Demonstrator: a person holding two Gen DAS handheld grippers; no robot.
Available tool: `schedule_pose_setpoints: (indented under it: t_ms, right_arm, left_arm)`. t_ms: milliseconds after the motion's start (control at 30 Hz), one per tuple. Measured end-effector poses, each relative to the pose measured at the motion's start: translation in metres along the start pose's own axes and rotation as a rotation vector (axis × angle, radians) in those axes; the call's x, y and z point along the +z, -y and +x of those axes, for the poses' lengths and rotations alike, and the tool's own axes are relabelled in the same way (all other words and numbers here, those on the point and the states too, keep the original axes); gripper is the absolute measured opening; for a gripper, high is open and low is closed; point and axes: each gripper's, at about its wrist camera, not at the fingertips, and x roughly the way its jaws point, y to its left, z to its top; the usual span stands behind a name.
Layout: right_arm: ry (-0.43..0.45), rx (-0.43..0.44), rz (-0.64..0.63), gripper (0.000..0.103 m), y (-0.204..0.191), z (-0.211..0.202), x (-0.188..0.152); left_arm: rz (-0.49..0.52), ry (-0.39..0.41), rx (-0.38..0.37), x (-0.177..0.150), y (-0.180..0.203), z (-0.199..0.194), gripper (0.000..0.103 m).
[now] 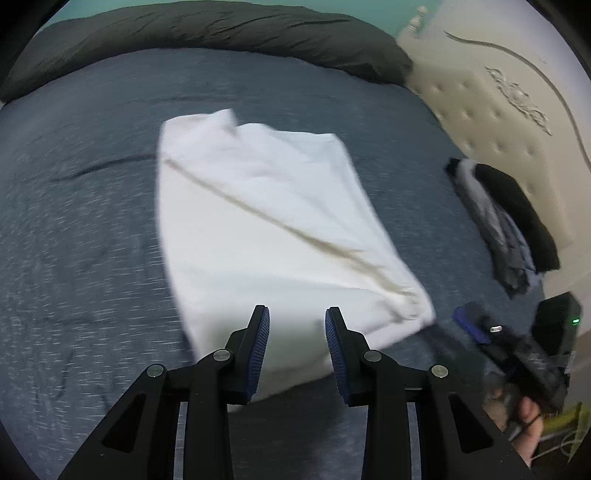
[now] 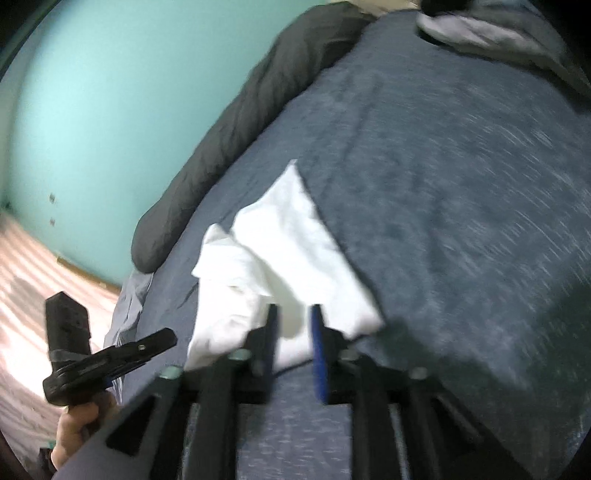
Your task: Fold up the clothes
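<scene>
**A:** Though smeared by motion, showed enough to judge by. Where lay the danger?

**B:** In the layers, mostly. Looked stacked, that white garment (image 1: 266,221), so closing on the top sheet alone would likely have peeled the fold open. Could also have pinched the soft bed cover (image 1: 92,221) along with the cloth and dragged both. Worth noting too: bunched at the corner farthest from the dark bolster (image 1: 221,33), on the headboard side, and apt to slump if lifted from there.

**A:** And held by what?

**B:** By nothing, as far as could be told. Hovered at the garment's edge farthest from the bolster with jaws apart and empty: the left gripper (image 1: 297,314). Likewise parted above that end, white cloth seen through the gap but not clamped: the right gripper (image 2: 294,310).

**A:** Looked how, then?

**B:** Lay on the bed, well short of the bolster, as a rough rectangle. Plain white, soft and thick. Crossed by one long diagonal crease, faintly brownish. Showed a loose flap sticking out at the end toward the bolster. Fitted either a fold just laid down or one awaiting another pass; could not be settled. Off by the bolster's headboard end, well apart: a dark pile of clothes (image 1: 509,221).
</scene>
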Motion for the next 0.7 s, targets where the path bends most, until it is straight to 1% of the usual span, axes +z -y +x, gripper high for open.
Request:
schedule_pose_setpoints:
  t_ms: [33,100,200,367,533,600,633,700]
  right_arm:
    - [-0.004,0.01,-0.011,0.048,-0.005,0.001,0.001]
    - [-0.018,0.026,-0.032,0.048,-0.014,0.007,0.002]
    - [-0.041,0.009,-0.059,0.048,-0.024,0.024,0.004]
    - [-0.11,-0.015,-0.044,0.048,-0.026,0.053,0.007]
    - [-0.158,-0.025,-0.049,0.048,-0.027,0.071,0.005]
    - [-0.179,-0.029,-0.064,0.042,-0.03,0.078,0.003]
    - [-0.193,-0.038,-0.079,0.035,-0.032,0.081,0.002]
    - [-0.213,-0.051,-0.099,0.028,-0.033,0.087,-0.001]
  left_arm:
    - [-0.008,-0.003,0.008,-0.001,-0.008,0.002,0.035]
    - [-0.014,-0.01,0.015,-0.004,-0.015,0.006,0.035]
    - [-0.023,-0.022,0.013,-0.008,-0.024,0.012,0.035]
    - [-0.03,-0.035,-0.006,-0.013,-0.032,0.02,0.035]
    - [-0.036,-0.038,-0.019,-0.016,-0.035,0.024,0.035]
    - [-0.035,-0.04,-0.018,-0.017,-0.034,0.025,0.036]
    - [-0.035,-0.041,-0.018,-0.017,-0.034,0.026,0.036]
    - [-0.035,-0.043,-0.017,-0.018,-0.034,0.027,0.037]
